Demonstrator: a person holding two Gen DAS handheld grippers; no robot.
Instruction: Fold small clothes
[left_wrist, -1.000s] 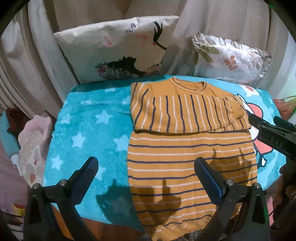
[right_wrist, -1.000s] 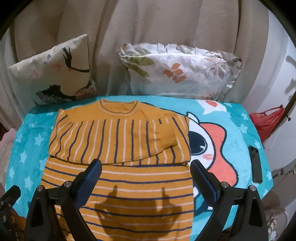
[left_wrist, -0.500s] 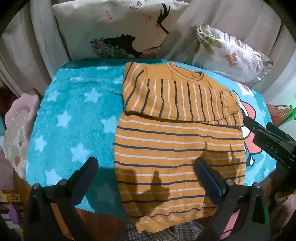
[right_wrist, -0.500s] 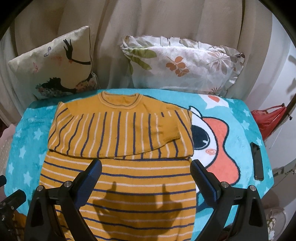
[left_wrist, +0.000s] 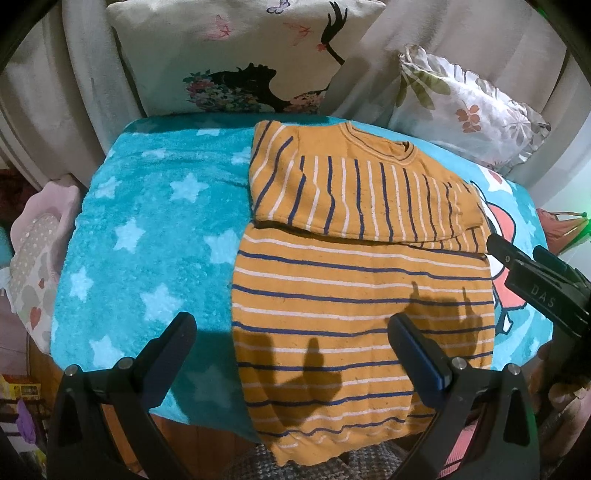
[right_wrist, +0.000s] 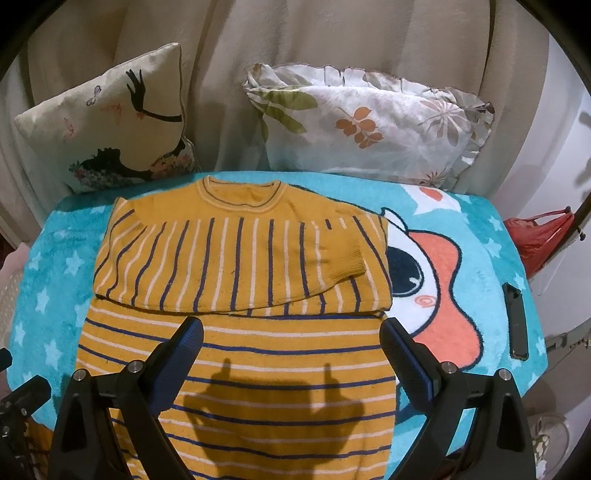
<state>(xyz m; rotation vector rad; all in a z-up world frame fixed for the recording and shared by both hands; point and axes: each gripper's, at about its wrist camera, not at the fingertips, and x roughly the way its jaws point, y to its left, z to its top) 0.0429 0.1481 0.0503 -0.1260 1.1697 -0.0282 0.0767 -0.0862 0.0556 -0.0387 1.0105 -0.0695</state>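
Observation:
A mustard sweater (left_wrist: 354, 288) with navy and white stripes lies flat on a turquoise star blanket (left_wrist: 147, 236). Both sleeves are folded across its chest, one cuff (right_wrist: 343, 264) resting on top. Its hem hangs over the blanket's near edge. My left gripper (left_wrist: 291, 330) hovers open above the sweater's lower left part, holding nothing. My right gripper (right_wrist: 291, 332) is open above the lower body of the sweater (right_wrist: 258, 350), its shadow falling on the stripes. In the left wrist view the right gripper (left_wrist: 532, 273) shows at the right edge.
Two cushions lean on a beige curtain behind: a bird-print cushion (right_wrist: 110, 125) and a leaf-print cushion (right_wrist: 369, 122). A dark flat phone-like object (right_wrist: 515, 321) lies at the blanket's right edge. A red bag (right_wrist: 539, 232) hangs farther right. A pink pillow (left_wrist: 40, 254) sits left.
Both grippers have moved forward and lower toward the sweater, so it looks larger and closer. They stay open. The sweater has not moved.

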